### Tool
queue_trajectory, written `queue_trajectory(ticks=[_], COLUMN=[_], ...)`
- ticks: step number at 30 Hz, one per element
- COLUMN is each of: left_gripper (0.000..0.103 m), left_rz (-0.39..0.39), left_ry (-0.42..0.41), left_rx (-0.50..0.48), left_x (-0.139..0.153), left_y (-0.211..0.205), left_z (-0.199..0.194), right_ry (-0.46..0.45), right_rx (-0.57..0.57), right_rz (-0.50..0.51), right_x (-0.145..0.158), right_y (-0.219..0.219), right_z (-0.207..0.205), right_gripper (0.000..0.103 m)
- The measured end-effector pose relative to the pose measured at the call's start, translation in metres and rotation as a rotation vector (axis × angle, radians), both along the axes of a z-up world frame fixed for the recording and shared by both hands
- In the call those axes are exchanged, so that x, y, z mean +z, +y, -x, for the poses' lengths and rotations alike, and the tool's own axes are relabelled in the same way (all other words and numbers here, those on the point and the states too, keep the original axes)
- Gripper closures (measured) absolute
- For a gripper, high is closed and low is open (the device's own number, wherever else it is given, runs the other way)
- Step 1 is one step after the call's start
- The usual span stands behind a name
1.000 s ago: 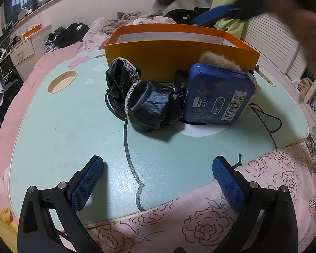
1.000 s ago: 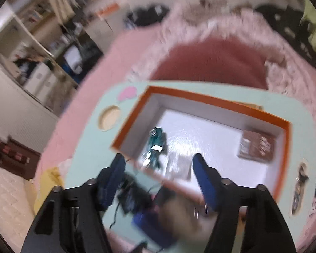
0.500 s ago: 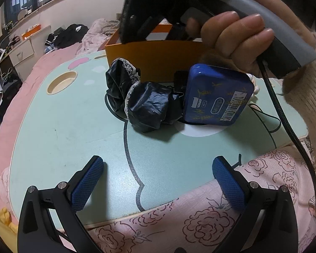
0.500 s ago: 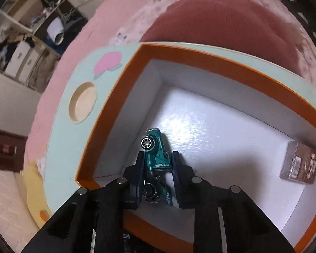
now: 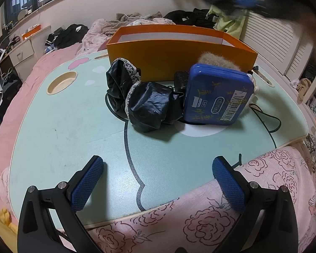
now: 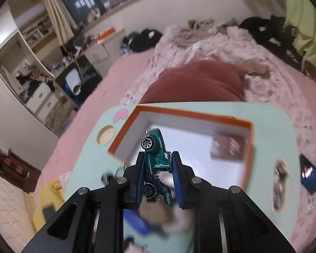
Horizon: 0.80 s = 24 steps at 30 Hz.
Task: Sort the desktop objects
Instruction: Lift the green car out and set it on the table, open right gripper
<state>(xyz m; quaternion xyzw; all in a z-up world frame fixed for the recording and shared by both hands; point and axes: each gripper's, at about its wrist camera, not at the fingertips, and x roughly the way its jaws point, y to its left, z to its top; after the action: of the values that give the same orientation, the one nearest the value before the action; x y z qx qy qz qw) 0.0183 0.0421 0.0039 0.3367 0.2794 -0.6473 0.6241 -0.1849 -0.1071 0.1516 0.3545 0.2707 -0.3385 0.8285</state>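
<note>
Between the right gripper's (image 6: 158, 164) jaws sits the green toy car (image 6: 155, 154), clamped, above the orange box (image 6: 247, 147). Only the left view shows the left gripper (image 5: 158, 179), jaws wide apart over the tabletop (image 5: 59, 126), the blue tin (image 5: 218, 94) beyond.

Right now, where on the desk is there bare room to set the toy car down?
Bare: the near-left desk, between the cup hole, the black bag and the left tongs. Also the box floor left of the brown packet. Crowded: mid-desk, where bag, blue tin and cable bunch against the box front.
</note>
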Motion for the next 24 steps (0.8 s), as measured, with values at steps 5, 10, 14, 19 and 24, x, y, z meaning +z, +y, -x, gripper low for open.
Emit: queue_trajectory(ticks=[5, 10, 14, 19, 24], left_gripper=[0.0, 0.0, 0.0, 0.0, 0.0], left_rz=[-0.001, -0.002, -0.002, -0.003, -0.002], left_ry=[0.0, -0.001, 0.0, 0.0, 0.001], left_rx=[0.002, 0.007, 0.009, 0.012, 0.014], left_x=[0.0, 0.0, 0.0, 0.0, 0.0], left_y=[0.0, 0.0, 0.0, 0.0, 0.0], left_z=[0.0, 0.001, 0.001, 0.001, 0.001], right_ry=[0.074, 0.13, 0.117, 0.105, 0.184], right_rx=[-0.056, -0.061, -0.045, -0.093, -0.083], right_rz=[0.019, -0.04, 0.028, 0.173, 0.235], right_x=[-0.044, -0.096, -0.101, -0.099, -0.114], right_y=[0.061, 0.06, 0.06, 0.09, 0.113], right_z=[0.02, 0.009, 0.001, 0.018, 0.023], right_gripper=[0.08, 0.08, 0.078, 0.019, 0.011])
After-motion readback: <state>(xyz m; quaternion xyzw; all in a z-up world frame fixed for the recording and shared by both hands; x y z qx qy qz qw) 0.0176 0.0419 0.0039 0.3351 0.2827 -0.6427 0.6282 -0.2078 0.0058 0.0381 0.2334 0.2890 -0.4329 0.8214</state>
